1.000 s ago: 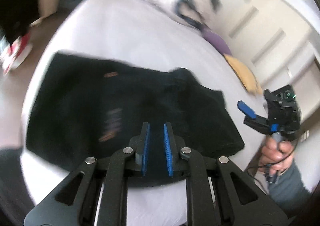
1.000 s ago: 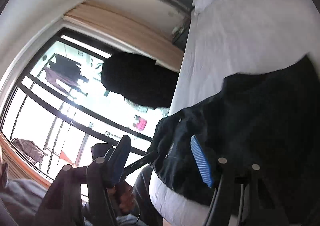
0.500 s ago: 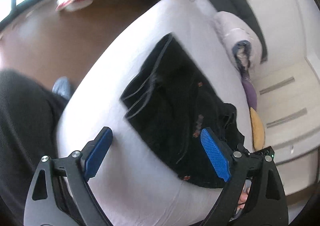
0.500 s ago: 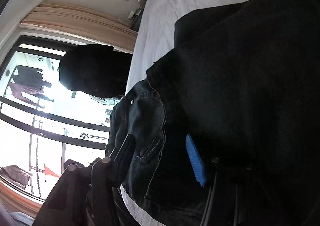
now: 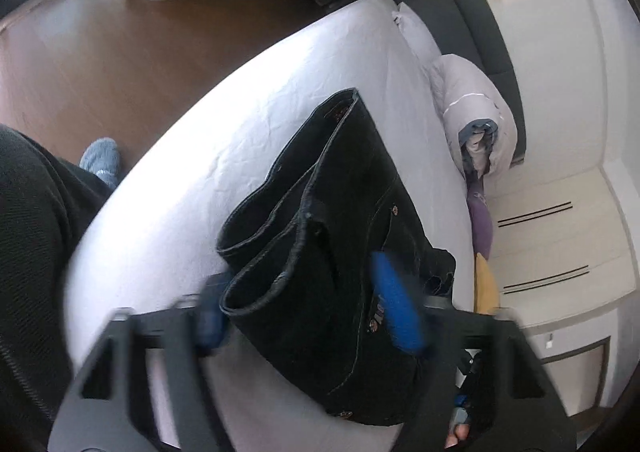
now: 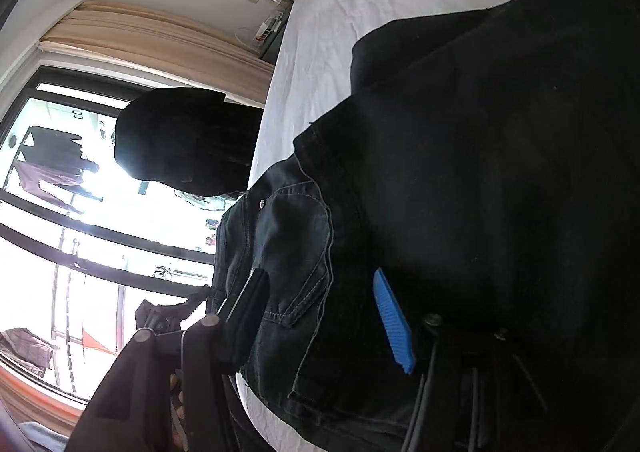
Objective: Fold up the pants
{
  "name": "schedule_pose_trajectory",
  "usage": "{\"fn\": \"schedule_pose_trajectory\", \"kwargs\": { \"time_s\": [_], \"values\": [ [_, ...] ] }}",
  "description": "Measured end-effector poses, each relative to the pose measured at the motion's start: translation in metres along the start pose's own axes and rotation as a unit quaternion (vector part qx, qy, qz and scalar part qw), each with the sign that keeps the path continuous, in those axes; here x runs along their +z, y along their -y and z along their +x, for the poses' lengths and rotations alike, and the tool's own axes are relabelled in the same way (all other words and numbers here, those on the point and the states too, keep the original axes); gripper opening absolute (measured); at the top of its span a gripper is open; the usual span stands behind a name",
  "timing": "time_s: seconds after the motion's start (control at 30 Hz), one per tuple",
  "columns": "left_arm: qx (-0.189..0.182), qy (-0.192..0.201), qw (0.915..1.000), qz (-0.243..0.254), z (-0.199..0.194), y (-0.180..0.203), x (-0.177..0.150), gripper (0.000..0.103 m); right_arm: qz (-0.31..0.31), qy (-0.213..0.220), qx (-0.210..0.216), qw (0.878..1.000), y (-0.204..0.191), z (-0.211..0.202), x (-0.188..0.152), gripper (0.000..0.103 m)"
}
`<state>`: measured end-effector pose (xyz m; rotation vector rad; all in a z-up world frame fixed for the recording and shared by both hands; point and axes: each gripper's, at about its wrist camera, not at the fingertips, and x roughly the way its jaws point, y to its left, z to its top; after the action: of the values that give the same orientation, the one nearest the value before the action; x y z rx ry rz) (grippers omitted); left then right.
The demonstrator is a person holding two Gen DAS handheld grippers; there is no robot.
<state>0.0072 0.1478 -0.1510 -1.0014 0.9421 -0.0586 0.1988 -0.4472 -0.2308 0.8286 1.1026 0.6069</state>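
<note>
Dark denim pants [image 5: 340, 220] lie folded on the white bed [image 5: 248, 124]; they fill the right wrist view [image 6: 460, 172], back pocket showing. My left gripper [image 5: 308, 316] is open, its blue pads straddling the hem end of the pants at the bed's near edge. My right gripper [image 6: 320, 316] is open, its fingers either side of the pocket and waistband area, close over the cloth. Neither gripper pinches any cloth.
A rolled white duvet [image 5: 476, 112], pillows and a dark headboard [image 5: 480, 24] sit at the bed's far end. Brown floor [image 5: 120, 52] lies left of the bed, with my leg and foot [image 5: 100, 162]. A large window [image 6: 60, 232] is left in the right wrist view.
My left gripper opened from shut, swung round and came down over the pants' hem end. My right gripper moved in close over the pocket and waistband, staying open.
</note>
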Motion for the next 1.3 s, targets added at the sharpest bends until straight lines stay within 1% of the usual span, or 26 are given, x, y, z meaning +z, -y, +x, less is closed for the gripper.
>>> {"fn": "schedule_pose_trajectory", "kwargs": {
  "time_s": [0.03, 0.13, 0.2, 0.3, 0.43, 0.53, 0.57, 0.63, 0.67, 0.7, 0.73, 0.8, 0.83, 0.87, 0.93, 0.97, 1.0, 1.07, 1.1, 1.17, 1.23, 1.3],
  "values": [
    [-0.002, 0.0, 1.0, -0.01, 0.003, -0.003, 0.001, 0.038, -0.002, -0.002, -0.004, 1.0, -0.001, 0.0, 0.0, 0.057],
    [-0.012, 0.001, 0.999, -0.042, 0.006, -0.013, 0.004, 0.029, -0.009, -0.008, -0.024, 1.0, -0.006, 0.002, 0.0, 0.055],
    [-0.015, 0.006, 0.9987, -0.049, 0.004, -0.015, 0.005, 0.025, -0.013, -0.012, -0.038, 0.999, -0.008, 0.003, 0.0, 0.054],
    [-0.01, 0.016, 0.9991, -0.037, 0.0, -0.008, 0.005, 0.021, -0.015, -0.015, -0.047, 0.999, -0.01, 0.004, 0.001, 0.054],
    [-0.015, 0.029, 0.9995, 0.0, -0.01, 0.01, 0.008, 0.016, -0.02, -0.011, -0.055, 0.998, -0.011, 0.005, -0.001, 0.055],
    [-0.019, 0.042, 0.9978, 0.048, -0.019, 0.045, 0.008, 0.013, -0.024, -0.006, -0.051, 0.998, -0.013, 0.005, -0.002, 0.06],
    [-0.021, 0.048, 0.9957, 0.076, -0.022, 0.063, 0.006, 0.012, -0.022, -0.006, -0.047, 0.999, -0.014, 0.004, -0.001, 0.064],
    [-0.024, 0.055, 0.9911, 0.119, -0.025, 0.091, 0.001, 0.012, 0.002, -0.01, -0.035, 0.999, -0.014, -0.002, 0.004, 0.069],
    [-0.027, 0.058, 0.9873, 0.145, -0.026, 0.109, -0.004, 0.012, 0.017, -0.007, -0.025, 1.0, -0.014, -0.007, 0.007, 0.071],
    [-0.03, 0.061, 0.9812, 0.18, -0.025, 0.13, -0.01, 0.012, 0.026, 0.0, -0.011, 1.0, -0.014, -0.015, 0.012, 0.072],
    [-0.032, 0.063, 0.9729, 0.22, -0.023, 0.152, -0.02, 0.012, 0.022, 0.011, -0.003, 1.0, -0.017, -0.028, 0.019, 0.073],
    [-0.034, 0.059, 0.953, 0.295, -0.011, 0.193, -0.047, 0.012, 0.008, 0.016, -0.008, 1.0, -0.023, -0.043, 0.029, 0.076],
    [-0.033, 0.057, 0.9445, 0.322, -0.005, 0.207, -0.059, 0.012, 0.001, 0.011, -0.003, 1.0, -0.028, -0.052, 0.036, 0.077],
    [-0.03, 0.053, 0.9325, 0.356, 0.003, 0.222, -0.077, 0.012, -0.004, 0.001, 0.009, 1.0, -0.031, -0.059, 0.042, 0.077],
    [-0.022, 0.045, 0.9036, 0.426, 0.023, 0.244, -0.117, 0.012, -0.014, -0.02, 0.019, 1.0, -0.038, -0.064, 0.051, 0.078],
    [-0.018, 0.044, 0.8927, 0.448, 0.028, 0.248, -0.13, 0.012, -0.023, -0.029, 0.021, 0.999, -0.041, -0.067, 0.054, 0.079],
    [-0.014, 0.036, 0.8751, 0.482, 0.037, 0.252, -0.151, 0.012, -0.031, -0.035, 0.025, 0.999, -0.044, -0.071, 0.057, 0.08],
    [-0.01, 0.019, 0.8616, 0.507, 0.048, 0.25, -0.173, 0.012, -0.034, -0.041, 0.037, 0.998, -0.042, -0.077, 0.062, 0.082],
    [-0.008, 0.009, 0.8551, 0.518, 0.053, 0.249, -0.183, 0.012, -0.032, -0.04, 0.038, 0.998, -0.041, -0.078, 0.063, 0.085],
    [-0.003, 0.0, 0.8439, 0.536, 0.059, 0.251, -0.195, 0.012, -0.027, -0.044, 0.021, 0.998, -0.035, -0.078, 0.065, 0.088],
    [0.002, 0.0, 0.8373, 0.547, 0.064, 0.255, -0.201, 0.012, -0.019, -0.058, 0.002, 0.998, -0.03, -0.072, 0.066, 0.088],
    [0.009, 0.001, 0.8309, 0.556, 0.069, 0.257, -0.206, 0.012, -0.026, -0.062, 0.003, 0.998, -0.034, -0.067, 0.063, 0.088]
  ]
}}
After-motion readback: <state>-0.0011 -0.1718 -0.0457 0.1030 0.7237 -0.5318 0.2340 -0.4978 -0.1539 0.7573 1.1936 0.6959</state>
